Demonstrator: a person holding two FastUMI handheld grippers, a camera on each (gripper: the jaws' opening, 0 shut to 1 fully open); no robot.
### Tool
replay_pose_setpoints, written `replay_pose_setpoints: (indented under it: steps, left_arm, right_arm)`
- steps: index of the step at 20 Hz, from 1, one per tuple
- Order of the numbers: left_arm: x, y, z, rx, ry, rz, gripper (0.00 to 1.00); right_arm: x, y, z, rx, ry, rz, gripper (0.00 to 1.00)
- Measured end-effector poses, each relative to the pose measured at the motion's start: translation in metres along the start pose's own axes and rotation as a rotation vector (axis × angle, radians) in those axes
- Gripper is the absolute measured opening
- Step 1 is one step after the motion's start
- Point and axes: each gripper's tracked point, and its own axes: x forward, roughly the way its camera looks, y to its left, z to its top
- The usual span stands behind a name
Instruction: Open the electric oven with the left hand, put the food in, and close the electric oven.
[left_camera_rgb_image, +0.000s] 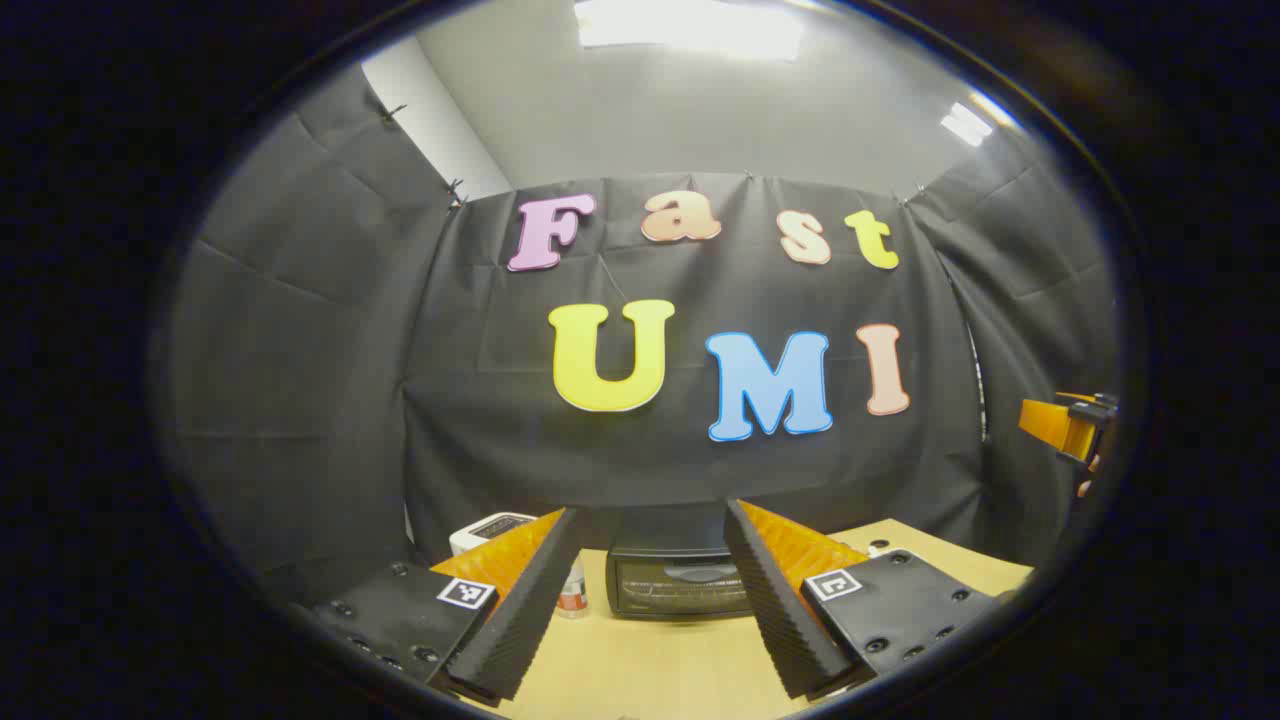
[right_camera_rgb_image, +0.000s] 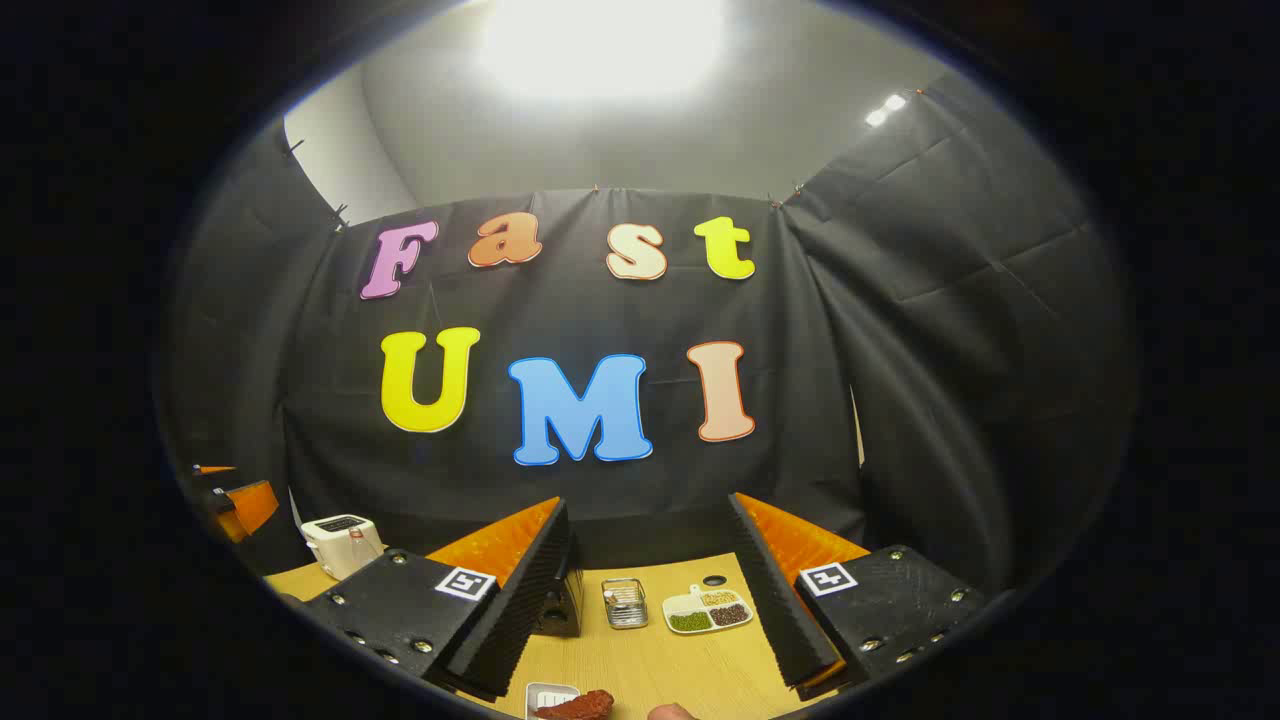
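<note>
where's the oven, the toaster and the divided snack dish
electric oven (left_camera_rgb_image: 680, 585): left gripper view, on its dark glass door.
toaster (right_camera_rgb_image: 342, 542): right gripper view, on its white side.
divided snack dish (right_camera_rgb_image: 709, 611): right gripper view, on the middle of the white dish.

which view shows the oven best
The left gripper view: the oven sits centred between that hand-held gripper's open fingers, door facing the camera and shut. In the right gripper view only a dark corner of it peeks out beside the left finger.

Cloth-walled booth, wooden table (right_camera_rgb_image: 640, 655), oven (left_camera_rgb_image: 680, 585)
</note>
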Motion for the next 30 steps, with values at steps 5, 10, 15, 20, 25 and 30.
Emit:
replay_pose_setpoints:
  steps: [5,10,15,20,25,30]
  left_arm:
    - [-0.005,-0.004,-0.003,0.019,0.008,0.012,1.00]
    - [-0.011,-0.009,-0.002,0.015,0.007,0.019,1.00]
    - [-0.018,-0.023,0.005,0.014,-0.009,0.014,1.00]
    - [-0.017,-0.042,0.005,0.020,-0.017,0.017,1.00]
    - [-0.001,-0.057,0.002,0.033,-0.017,0.020,1.00]
    - [0.037,-0.062,-0.008,0.024,-0.008,-0.001,0.97]
  right_arm:
    - [-0.004,0.000,-0.001,-0.024,0.003,0.024,0.95]
    - [-0.006,-0.005,-0.005,-0.020,0.017,0.039,0.95]
    - [-0.010,-0.006,-0.010,-0.044,0.021,0.072,0.95]
    - [-0.012,-0.007,-0.020,-0.047,0.026,0.118,0.95]
    - [-0.011,-0.008,-0.028,-0.037,0.025,0.165,0.95]
    - [-0.006,-0.010,-0.028,-0.029,0.013,0.158,0.95]
